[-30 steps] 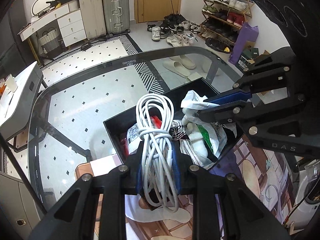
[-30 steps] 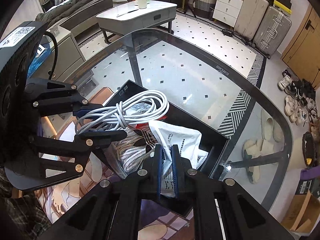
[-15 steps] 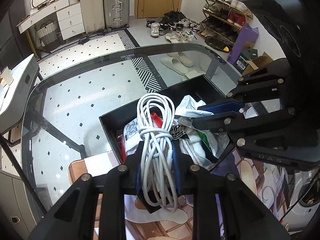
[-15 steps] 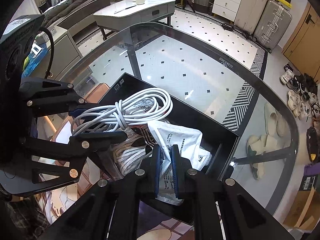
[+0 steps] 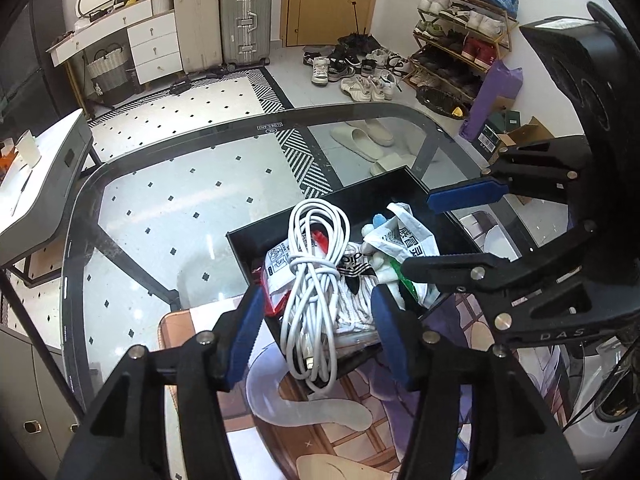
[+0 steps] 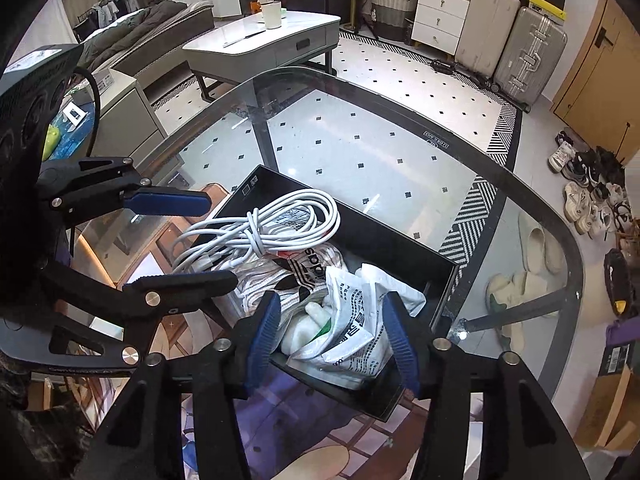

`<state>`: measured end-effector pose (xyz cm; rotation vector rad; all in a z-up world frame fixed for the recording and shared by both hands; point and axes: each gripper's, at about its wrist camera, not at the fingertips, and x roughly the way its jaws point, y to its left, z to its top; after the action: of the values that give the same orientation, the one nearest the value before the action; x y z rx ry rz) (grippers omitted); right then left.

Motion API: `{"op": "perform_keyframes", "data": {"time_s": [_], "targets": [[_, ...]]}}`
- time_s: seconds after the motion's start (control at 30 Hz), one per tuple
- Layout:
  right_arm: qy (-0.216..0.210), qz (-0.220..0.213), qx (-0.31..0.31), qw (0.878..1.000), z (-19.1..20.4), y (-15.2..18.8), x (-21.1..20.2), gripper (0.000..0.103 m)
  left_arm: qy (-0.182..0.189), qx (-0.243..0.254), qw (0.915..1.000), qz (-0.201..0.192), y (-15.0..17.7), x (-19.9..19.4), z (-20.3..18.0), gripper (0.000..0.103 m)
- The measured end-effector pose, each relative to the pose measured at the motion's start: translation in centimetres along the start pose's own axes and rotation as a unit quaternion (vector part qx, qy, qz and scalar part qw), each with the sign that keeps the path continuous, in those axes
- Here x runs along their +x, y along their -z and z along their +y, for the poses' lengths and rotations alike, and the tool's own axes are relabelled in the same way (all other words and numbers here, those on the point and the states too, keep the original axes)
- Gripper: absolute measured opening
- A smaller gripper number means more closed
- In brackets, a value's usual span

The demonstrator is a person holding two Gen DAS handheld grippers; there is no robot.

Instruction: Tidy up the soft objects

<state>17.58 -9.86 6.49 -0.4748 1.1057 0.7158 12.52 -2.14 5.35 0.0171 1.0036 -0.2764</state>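
1. The left gripper (image 5: 318, 320) is hanging over the near end of the black box (image 5: 352, 204); its jaws have just been opening and are standing apart, with the white cable (image 5: 316, 264) lying between the blue pads but not pressed by them.
2. The right gripper (image 6: 332, 336) is hanging over the other end of the box; its jaws have just been opening too, and the white plastic bag (image 6: 352, 320) is sitting between the pads, free of them.
3. The cable, bundled and knotted, is resting on top of the striped cloth (image 6: 280, 276) in the box, one end drooping over the box's near wall.
4. The box is sitting on the glass table (image 5: 168, 184), near its front edge, partly on the printed mat (image 5: 344, 412).
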Motion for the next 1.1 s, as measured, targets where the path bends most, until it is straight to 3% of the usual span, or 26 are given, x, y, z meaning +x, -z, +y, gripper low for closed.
{"op": "perform_keyframes", "data": {"time_s": [0.1, 0.17, 0.27, 0.3, 0.37, 0.53, 0.63, 0.9, 1.1], "targets": [[0.009, -0.014, 0.007, 1.0, -0.2, 0.5, -0.9, 0.079, -0.003, -0.003, 0.9999, -0.011, 0.4, -0.7, 0.1, 0.074], [0.013, -0.022, 0.015, 1.0, -0.5, 0.8, -1.5, 0.089, -0.002, -0.008, 0.9997, -0.023, 0.6, -1.3, 0.5, 0.077], [0.02, -0.038, 0.017, 0.999, -0.4, 1.2, -2.5, 0.091, -0.008, -0.015, 0.9995, -0.026, 0.9, -1.9, 0.9, 0.082], [0.023, -0.045, 0.015, 0.999, -0.3, 1.5, -2.8, 0.093, -0.01, -0.016, 0.9994, -0.029, 1.1, -2.2, 1.0, 0.092], [0.029, -0.069, 0.012, 0.997, -0.1, 2.1, -3.7, 0.096, -0.015, -0.018, 0.9988, -0.044, 1.5, -2.7, 1.1, 0.099], [0.066, -0.139, 0.012, 0.988, 0.6, 3.5, -5.5, 0.098, -0.023, -0.028, 0.9975, -0.062, 2.5, -3.6, 1.3, 0.103], [0.081, -0.157, -0.005, 0.984, 1.5, 4.5, -5.6, 0.098, -0.027, -0.026, 0.9971, -0.066, 3.1, -3.7, 1.2, 0.103], [0.033, -0.184, 0.058, 0.981, 0.4, 7.3, -4.5, 0.098, -0.04, -0.026, 0.9945, -0.093, 5.1, -3.6, 0.6, 0.103], [0.042, -0.213, 0.084, 0.972, 0.0, 9.8, -3.3, 0.098, -0.055, -0.036, 0.9904, -0.122, 6.8, -3.0, 0.9, 0.103]]}}
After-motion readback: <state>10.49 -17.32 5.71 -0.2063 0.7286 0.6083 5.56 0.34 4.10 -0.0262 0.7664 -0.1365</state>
